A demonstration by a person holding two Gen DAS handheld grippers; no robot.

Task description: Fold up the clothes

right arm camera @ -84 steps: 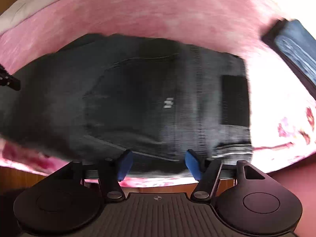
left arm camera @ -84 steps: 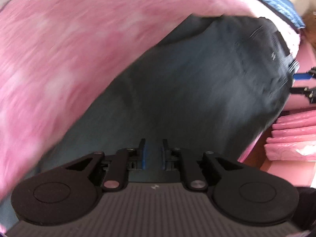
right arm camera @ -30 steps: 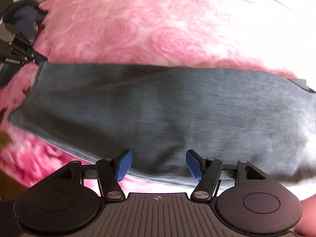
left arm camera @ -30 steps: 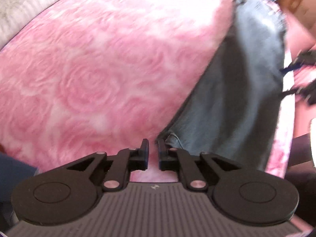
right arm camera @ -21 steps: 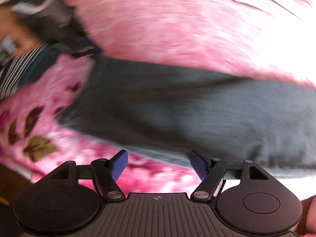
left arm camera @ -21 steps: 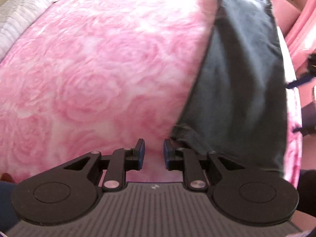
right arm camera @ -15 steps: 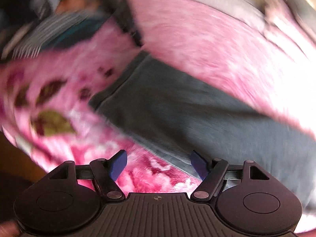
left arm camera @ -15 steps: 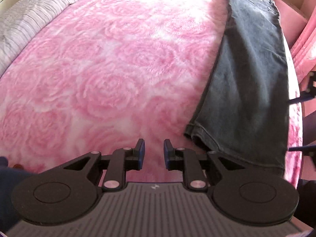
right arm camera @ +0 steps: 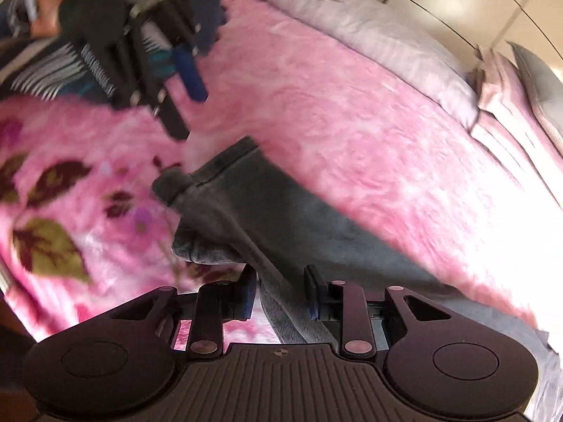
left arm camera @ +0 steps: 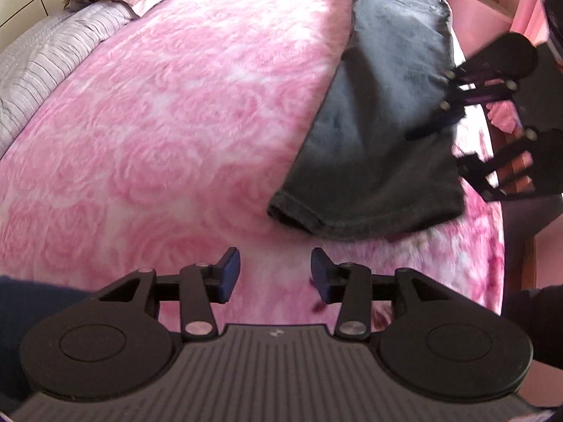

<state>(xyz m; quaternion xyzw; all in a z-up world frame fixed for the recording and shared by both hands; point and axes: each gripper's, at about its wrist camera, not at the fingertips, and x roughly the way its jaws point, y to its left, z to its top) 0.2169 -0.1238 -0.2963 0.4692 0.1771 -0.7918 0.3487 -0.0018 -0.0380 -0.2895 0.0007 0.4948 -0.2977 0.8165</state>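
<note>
Pink rose-patterned blanket (left arm camera: pixel 147 133) covers a wide bed, with grey striped bedding (left arm camera: pixel 45 59) and pillows heaped at its far end, as a person works at folding clothes with a hand-held claw in each hand. Dark grey jeans (left arm camera: pixel 383 112) lie stretched lengthwise along the bed's edge, apparently folded leg over leg, waistband far off and hems nearest the left wrist camera. Left claw (left arm camera: pixel 275 274) hovers just short of the hems, its blue pads opening with nothing but blanket between them. Right claw (right arm camera: pixel 279 293) sits at the trouser edge near the hems, its jaws closing with a raised ridge of denim between the pads; whether the pads already press on the cloth cannot be told from the right wrist view, since a gap still shows beside the left pad. In that view the left claw (right arm camera: pixel 183 88) appears blurred above the hem end. By the look of it, the step in hand is gripping the hem end to carry it toward the waistband. That next move calls for the right claw to finish pinching both layers, and the left to take the opposite hem corner, so the legs lift evenly and do not slide apart.
</note>
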